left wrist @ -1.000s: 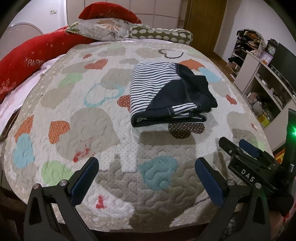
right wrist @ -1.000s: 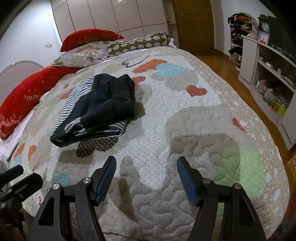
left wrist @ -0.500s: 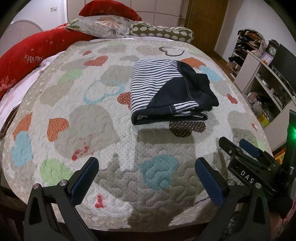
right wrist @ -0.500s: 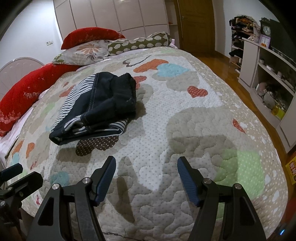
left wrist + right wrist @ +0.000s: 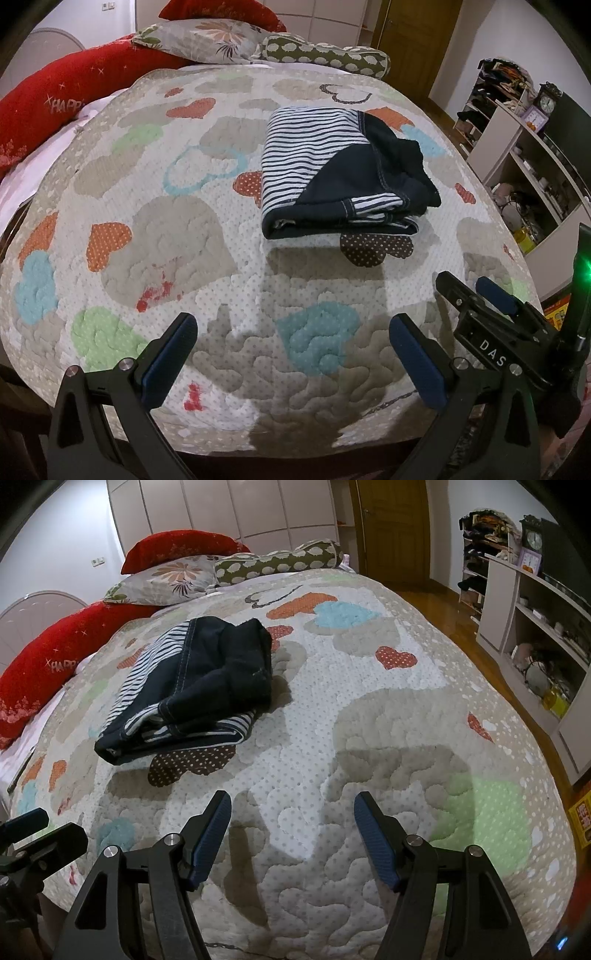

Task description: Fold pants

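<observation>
The pants [image 5: 343, 177] lie folded in a thick bundle on the quilted bed, dark navy with a black-and-white striped lining showing. They also show in the right wrist view [image 5: 192, 686], left of centre. My left gripper [image 5: 291, 354] is open and empty, hovering over the near edge of the bed, well short of the pants. My right gripper [image 5: 291, 834] is open and empty too, near the bed's edge and to the right of the pants. The right gripper also shows at the right of the left wrist view [image 5: 487, 295].
The heart-patterned quilt [image 5: 166, 229] covers the bed. Red, floral and spotted pillows [image 5: 177, 550] lie at the head. White shelves [image 5: 535, 635] with small items stand to the right, past a strip of wooden floor [image 5: 443, 605]. A wooden door [image 5: 391, 528] is at the back.
Both grippers have drawn back slightly toward the foot of the bed, still open. The folded pants have not moved.
</observation>
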`<state>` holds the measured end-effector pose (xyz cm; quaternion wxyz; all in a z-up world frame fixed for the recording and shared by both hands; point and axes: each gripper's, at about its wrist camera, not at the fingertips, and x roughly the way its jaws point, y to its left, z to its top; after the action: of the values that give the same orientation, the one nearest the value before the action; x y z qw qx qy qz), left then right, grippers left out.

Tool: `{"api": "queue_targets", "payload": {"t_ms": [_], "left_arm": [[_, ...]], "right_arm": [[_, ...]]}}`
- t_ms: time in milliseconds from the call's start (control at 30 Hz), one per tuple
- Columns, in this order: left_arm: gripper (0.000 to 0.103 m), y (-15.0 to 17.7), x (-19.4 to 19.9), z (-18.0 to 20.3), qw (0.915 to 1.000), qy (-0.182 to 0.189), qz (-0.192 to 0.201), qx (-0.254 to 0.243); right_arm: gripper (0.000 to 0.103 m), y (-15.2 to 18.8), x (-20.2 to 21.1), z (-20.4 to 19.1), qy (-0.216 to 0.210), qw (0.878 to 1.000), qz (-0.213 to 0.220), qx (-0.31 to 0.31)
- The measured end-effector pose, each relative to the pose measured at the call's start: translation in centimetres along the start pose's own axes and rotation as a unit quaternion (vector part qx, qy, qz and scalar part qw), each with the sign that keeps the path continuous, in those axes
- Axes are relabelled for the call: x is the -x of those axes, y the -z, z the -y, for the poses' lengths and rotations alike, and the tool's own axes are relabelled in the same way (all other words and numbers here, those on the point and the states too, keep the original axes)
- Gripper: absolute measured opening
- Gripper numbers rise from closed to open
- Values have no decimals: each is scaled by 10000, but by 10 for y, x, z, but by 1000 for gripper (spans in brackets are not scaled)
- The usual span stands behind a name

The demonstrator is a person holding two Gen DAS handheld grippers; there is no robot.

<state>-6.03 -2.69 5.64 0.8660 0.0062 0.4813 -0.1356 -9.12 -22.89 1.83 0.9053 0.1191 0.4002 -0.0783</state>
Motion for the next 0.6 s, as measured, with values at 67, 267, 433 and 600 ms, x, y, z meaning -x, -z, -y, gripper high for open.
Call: {"api": "queue_targets", "payload": {"t_ms": [67, 267, 433, 600], "left_arm": [[103, 0, 0, -1, 10000, 9, -19, 13], [103, 1, -2, -2, 10000, 30, -71, 44], [103, 1, -4, -3, 9999, 39, -94, 56], [103, 2, -6, -5, 9998, 47, -138, 94]], "right_arm": [[74, 0, 0, 0, 0, 10000, -8, 2], [75, 1, -1, 0, 17, 10000, -24, 26], [76, 2, -2, 0, 19, 10000, -29, 35], [76, 2, -2, -1, 21, 10000, -32, 34]]}}
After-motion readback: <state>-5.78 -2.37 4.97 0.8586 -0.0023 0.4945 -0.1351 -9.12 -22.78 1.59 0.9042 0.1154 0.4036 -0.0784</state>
